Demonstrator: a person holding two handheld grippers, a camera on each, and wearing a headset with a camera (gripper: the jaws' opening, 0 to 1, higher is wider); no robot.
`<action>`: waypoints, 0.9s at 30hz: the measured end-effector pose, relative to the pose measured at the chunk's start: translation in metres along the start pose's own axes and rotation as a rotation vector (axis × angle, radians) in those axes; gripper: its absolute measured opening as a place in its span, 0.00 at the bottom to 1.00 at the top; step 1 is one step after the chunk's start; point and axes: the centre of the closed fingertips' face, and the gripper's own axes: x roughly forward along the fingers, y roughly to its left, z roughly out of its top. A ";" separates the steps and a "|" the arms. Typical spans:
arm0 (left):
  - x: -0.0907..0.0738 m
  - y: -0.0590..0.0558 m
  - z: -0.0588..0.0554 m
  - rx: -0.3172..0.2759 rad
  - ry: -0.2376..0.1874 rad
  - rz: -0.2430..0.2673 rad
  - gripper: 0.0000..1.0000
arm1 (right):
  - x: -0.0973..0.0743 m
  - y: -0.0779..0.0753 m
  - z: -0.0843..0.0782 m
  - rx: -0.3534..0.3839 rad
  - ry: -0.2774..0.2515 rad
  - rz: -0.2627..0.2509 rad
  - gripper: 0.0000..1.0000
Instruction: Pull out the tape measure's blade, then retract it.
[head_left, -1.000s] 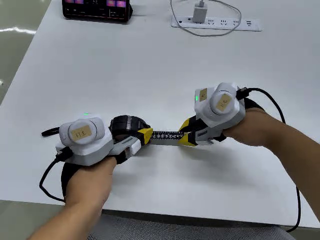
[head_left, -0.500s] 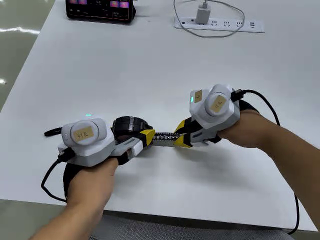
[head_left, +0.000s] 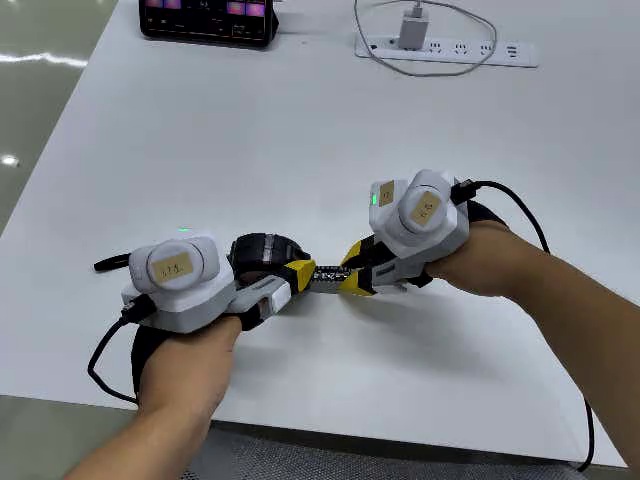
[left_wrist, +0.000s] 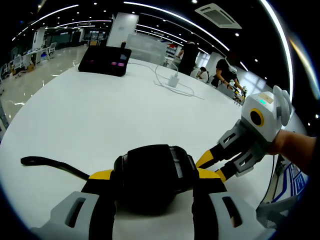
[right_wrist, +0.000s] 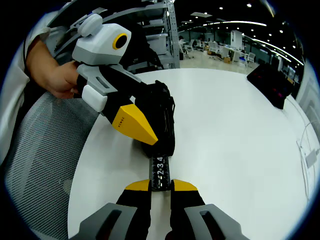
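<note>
Near the table's (head_left: 300, 150) front edge, the left gripper (head_left: 280, 272) is clamping the tape measure (left_wrist: 152, 175) while the right gripper (right_wrist: 161, 186) is pinching its barely-extended blade (right_wrist: 160, 172), seemingly starting the pull or finishing retraction.

In the head view the tape measure case (head_left: 262, 250) is half covered by the left gripper (head_left: 285, 268) clamped around it, and the numerals on the blade (head_left: 326, 279) are too small to read. The blade's tip is buried between the closed jaws of the right gripper (right_wrist: 161, 186). The dark screen (head_left: 208, 22) is cut by the top edge, and its display is blurred.
</note>
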 end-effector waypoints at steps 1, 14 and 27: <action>0.000 0.000 0.000 0.000 0.000 0.000 0.57 | 0.001 0.000 0.001 -0.001 -0.001 0.001 0.10; -0.001 -0.002 0.000 0.001 0.001 0.001 0.57 | 0.011 0.001 0.010 -0.003 -0.016 0.007 0.10; -0.002 -0.003 0.000 0.005 0.002 0.003 0.57 | 0.017 0.000 0.017 0.006 -0.034 0.015 0.10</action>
